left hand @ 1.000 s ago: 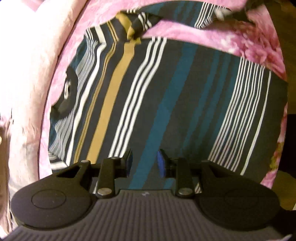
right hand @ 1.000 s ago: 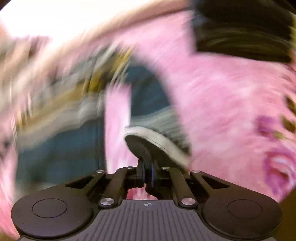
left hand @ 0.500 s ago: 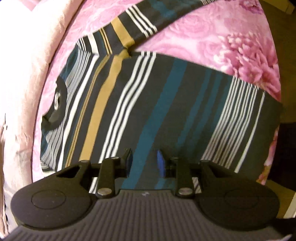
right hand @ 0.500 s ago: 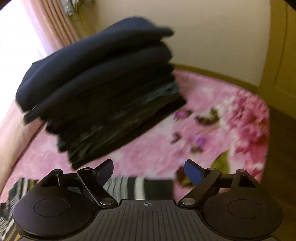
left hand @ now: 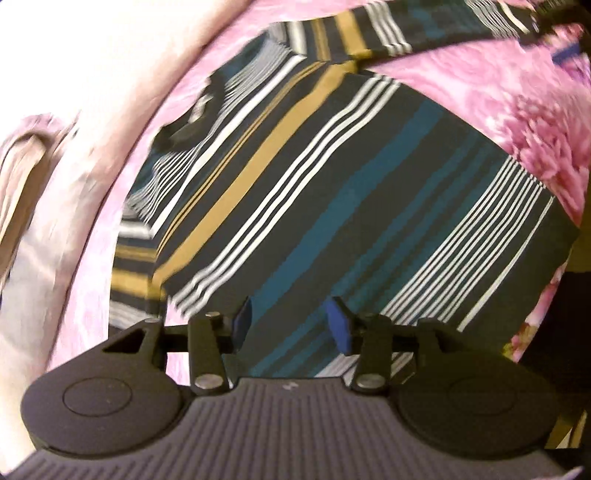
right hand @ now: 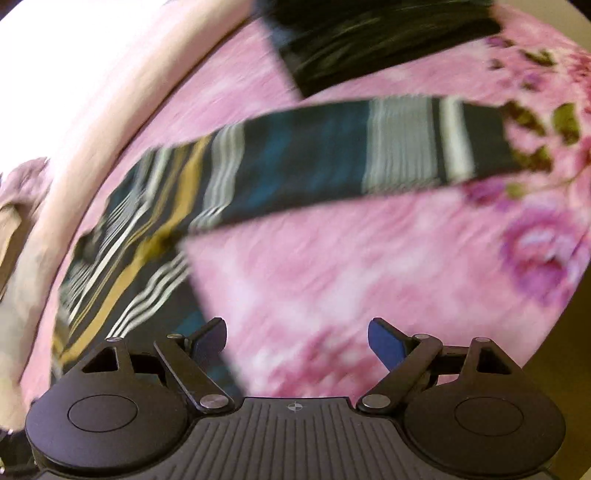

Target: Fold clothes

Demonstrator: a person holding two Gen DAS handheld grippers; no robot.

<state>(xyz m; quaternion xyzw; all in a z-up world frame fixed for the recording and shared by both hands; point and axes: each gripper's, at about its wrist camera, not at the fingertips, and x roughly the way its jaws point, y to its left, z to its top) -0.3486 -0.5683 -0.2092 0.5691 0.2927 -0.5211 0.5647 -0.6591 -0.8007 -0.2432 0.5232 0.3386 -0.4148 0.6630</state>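
Note:
A dark shirt [left hand: 332, 192] with teal, mustard and white stripes lies flat on the pink flowered blanket [left hand: 498, 85]. My left gripper [left hand: 290, 323] hovers over its lower part. Its jaws are opening and the pads grip nothing, with only cloth below them. One sleeve [left hand: 369, 33] stretches off to the upper right. In the right wrist view that sleeve [right hand: 369, 155] lies straight across the blanket [right hand: 351, 266], and the shirt's body [right hand: 122, 258] is at the left. My right gripper [right hand: 297, 334] is wide open above bare blanket, apart from the sleeve.
A stack of dark folded clothes [right hand: 369, 40] sits on the blanket beyond the sleeve. Pale pink bedding [left hand: 55, 221] runs along the left side. The blanket's edge and a dark drop [left hand: 561, 332] lie at the right.
The right gripper was shut on the sleeve's cuff and has let it go, opening wide. Its view swung up to the stack and back down. The left jaws have widened and that gripper has rolled and lifted.

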